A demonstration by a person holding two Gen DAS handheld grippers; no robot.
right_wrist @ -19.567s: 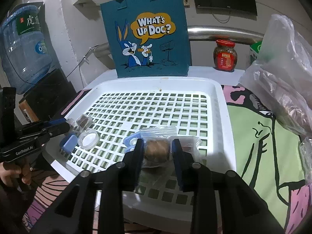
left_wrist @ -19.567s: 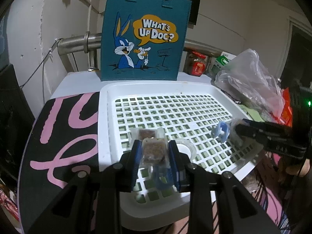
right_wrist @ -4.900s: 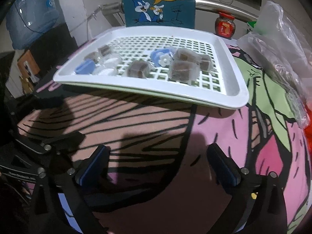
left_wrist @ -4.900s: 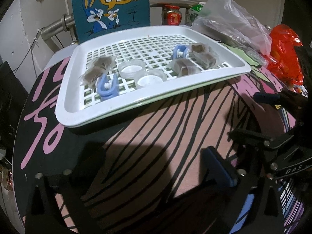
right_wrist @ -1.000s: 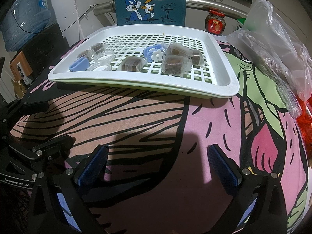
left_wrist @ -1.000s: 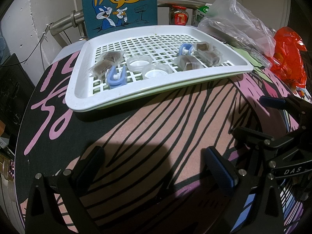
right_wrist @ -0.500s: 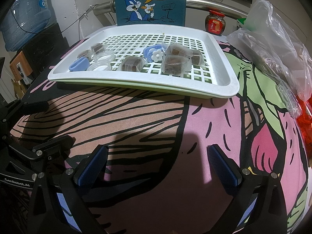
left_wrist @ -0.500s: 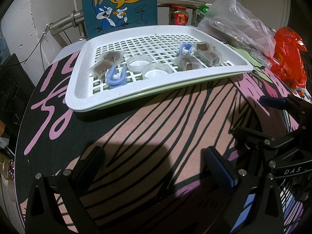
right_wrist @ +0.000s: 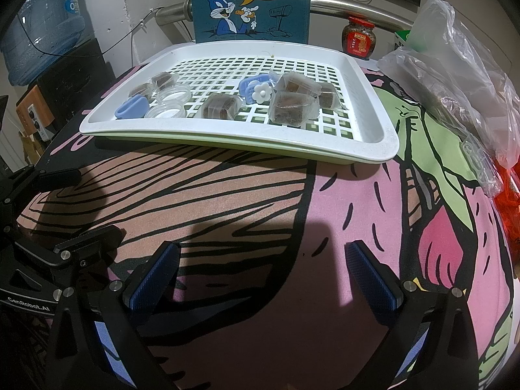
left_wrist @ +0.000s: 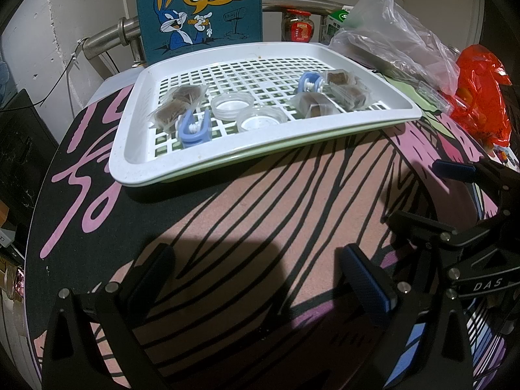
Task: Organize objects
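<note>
Blue rubber pads line the fingers of both tools. The left gripper (left_wrist: 256, 273) sits at the bottom of its picture with its fingers spread wide, holding nothing, and only open air between them over the cartoon-print mat (left_wrist: 247, 201). The right gripper (right_wrist: 263, 273) is the same: wide apart, empty, low in its picture. Each one shows at the edge of the other's view, so they are near each other and well back from the tray.

The white grid tray (left_wrist: 130, 149) lies in the upper middle of both pictures. On its left part are wrapped brown snack cubes (left_wrist: 177, 104), a blue clip (left_wrist: 194, 129) and two clear round lids (left_wrist: 232, 105). On its right part are a blue flower clip (right_wrist: 256, 89) and more wrapped cubes (right_wrist: 292, 102).

I think all of these are very light. The clear wrappers look soft, crinkly and slippery, so a cube is best pinched across its firm middle. The lids look thin and hard; take one by the rim, gently. The clips look hard and easy to grab by the sides.

Behind the tray stands a teal cartoon tote bag (right_wrist: 250, 3). Plastic bags (left_wrist: 393, 32) are piled at the upper right.
</note>
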